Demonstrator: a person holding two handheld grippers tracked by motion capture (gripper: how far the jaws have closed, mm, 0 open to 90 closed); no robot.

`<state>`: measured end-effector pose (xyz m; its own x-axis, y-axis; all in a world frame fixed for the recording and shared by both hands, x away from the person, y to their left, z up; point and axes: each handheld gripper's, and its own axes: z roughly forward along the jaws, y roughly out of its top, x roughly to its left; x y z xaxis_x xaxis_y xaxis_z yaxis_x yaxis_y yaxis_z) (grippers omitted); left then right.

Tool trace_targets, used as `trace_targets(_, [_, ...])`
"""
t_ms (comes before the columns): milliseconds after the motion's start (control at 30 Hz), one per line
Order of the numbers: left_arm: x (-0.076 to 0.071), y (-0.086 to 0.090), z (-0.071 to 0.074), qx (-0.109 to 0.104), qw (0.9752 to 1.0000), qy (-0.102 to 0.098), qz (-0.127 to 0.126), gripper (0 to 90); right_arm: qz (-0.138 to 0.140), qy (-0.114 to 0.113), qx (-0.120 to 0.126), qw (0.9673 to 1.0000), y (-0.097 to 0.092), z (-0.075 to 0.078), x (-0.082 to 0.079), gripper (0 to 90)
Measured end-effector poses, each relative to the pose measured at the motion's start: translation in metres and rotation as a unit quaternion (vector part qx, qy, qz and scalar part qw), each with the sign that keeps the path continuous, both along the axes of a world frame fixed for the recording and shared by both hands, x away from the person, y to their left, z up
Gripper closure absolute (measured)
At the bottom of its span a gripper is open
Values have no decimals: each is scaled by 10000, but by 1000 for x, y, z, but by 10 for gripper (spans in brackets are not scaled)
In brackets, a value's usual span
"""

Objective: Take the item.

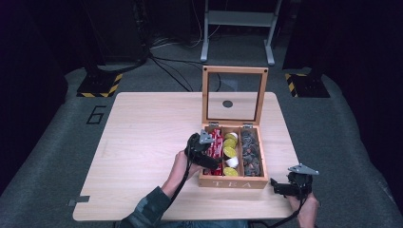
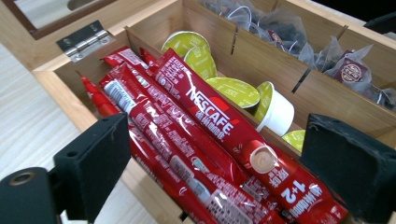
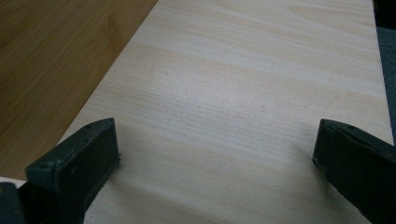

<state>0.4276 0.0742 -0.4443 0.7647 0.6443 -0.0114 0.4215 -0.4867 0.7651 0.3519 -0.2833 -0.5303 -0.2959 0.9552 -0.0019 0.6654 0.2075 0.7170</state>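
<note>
Black jaws of our left tongs [image 2: 215, 172] rise at the bottom of the left gripper view, standing wide apart, with the red Nescafé sticks [image 2: 205, 140] lying between and beyond them – the pads press on nothing, though whether the lower edges brush a packet we cannot tell. No earlier picture is at hand, so we say only that they gape. Those sticks lie slantwise in the left compartment of the wooden tea box [image 2: 56, 79]; just beside them, past a thin divider, sit the green-lidded capsules [image 2: 233, 91], and farther still the tea bags [image 2: 345, 70] in clear wrap.

From the high view we see the left tongs [image 1: 209, 154] poised over that left compartment, the box's glass lid [image 1: 235, 95] standing upright behind, and the word TEA on the front wall (unseen from the gripper's own camera). Our right tongs [image 1: 280, 187] rest near the counter's [image 1: 142, 142] front right corner, just beside the box yet apart from it.

Its own view gives what the high one cannot – jaws spread wide, holding nothing, bare pale counter between them, and the box's brown wall at upper left.
</note>
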Motion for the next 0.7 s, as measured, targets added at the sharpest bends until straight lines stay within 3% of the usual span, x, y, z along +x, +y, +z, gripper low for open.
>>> trace_targets(400, [4, -12, -6, 190, 9998, 44, -67, 153, 10, -10, -6, 10000, 0, 0, 0, 0])
trace_targets(700, [7, -14, -9, 432, 9990, -25, 121, 261, 7, -12, -5, 10000, 0, 0, 0, 0])
